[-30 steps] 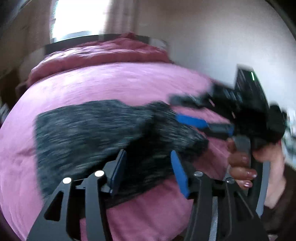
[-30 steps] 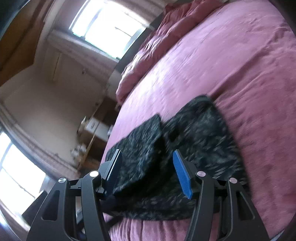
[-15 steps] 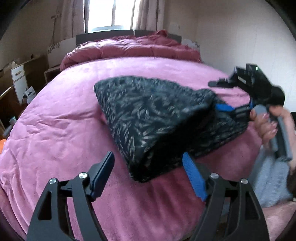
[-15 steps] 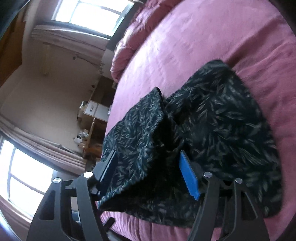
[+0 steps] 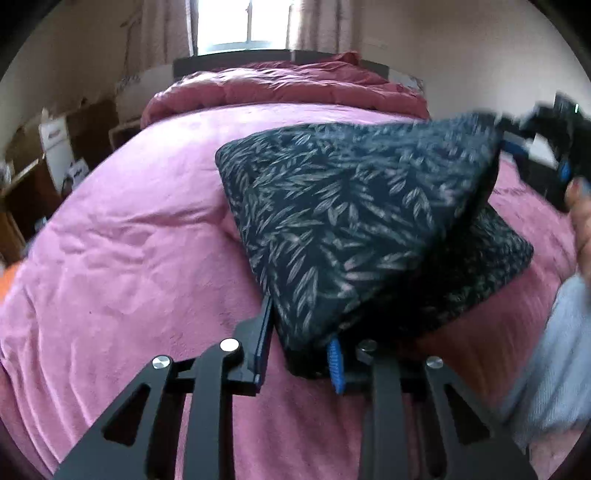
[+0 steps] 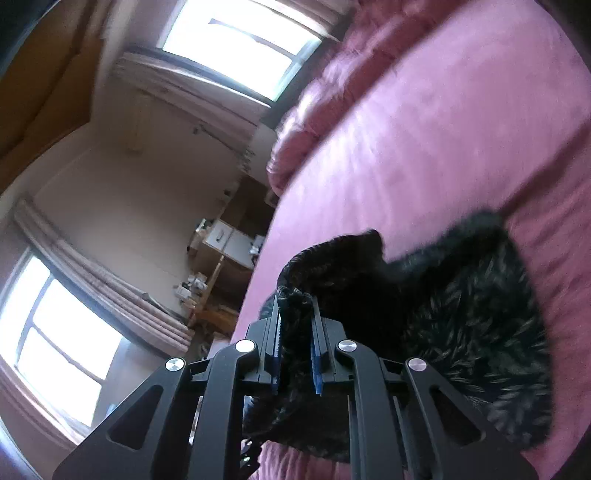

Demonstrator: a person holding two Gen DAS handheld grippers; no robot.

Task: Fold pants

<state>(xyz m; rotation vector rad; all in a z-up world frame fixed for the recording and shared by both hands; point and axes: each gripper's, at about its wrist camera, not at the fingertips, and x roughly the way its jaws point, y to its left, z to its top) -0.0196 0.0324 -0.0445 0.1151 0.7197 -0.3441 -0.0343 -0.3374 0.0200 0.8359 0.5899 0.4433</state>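
The pants (image 5: 354, 221) are dark with a pale leaf print, partly folded on the pink bedspread (image 5: 140, 236). My left gripper (image 5: 299, 350) is shut on their near corner and holds it off the bed. My right gripper (image 6: 295, 332) is shut on a bunched edge of the pants (image 6: 461, 314); it also shows blurred in the left wrist view (image 5: 546, 155), lifting the upper layer at the far right. The lower layer lies on the bed beneath.
A rumpled red duvet (image 5: 288, 85) lies at the head of the bed under a window (image 5: 240, 22). Boxes and low furniture (image 5: 55, 147) stand along the left side. A drawer unit (image 6: 229, 240) stands beside the bed.
Both grippers were open around the pants; now both have shut on the fabric. The upper layer has lifted off the bed.
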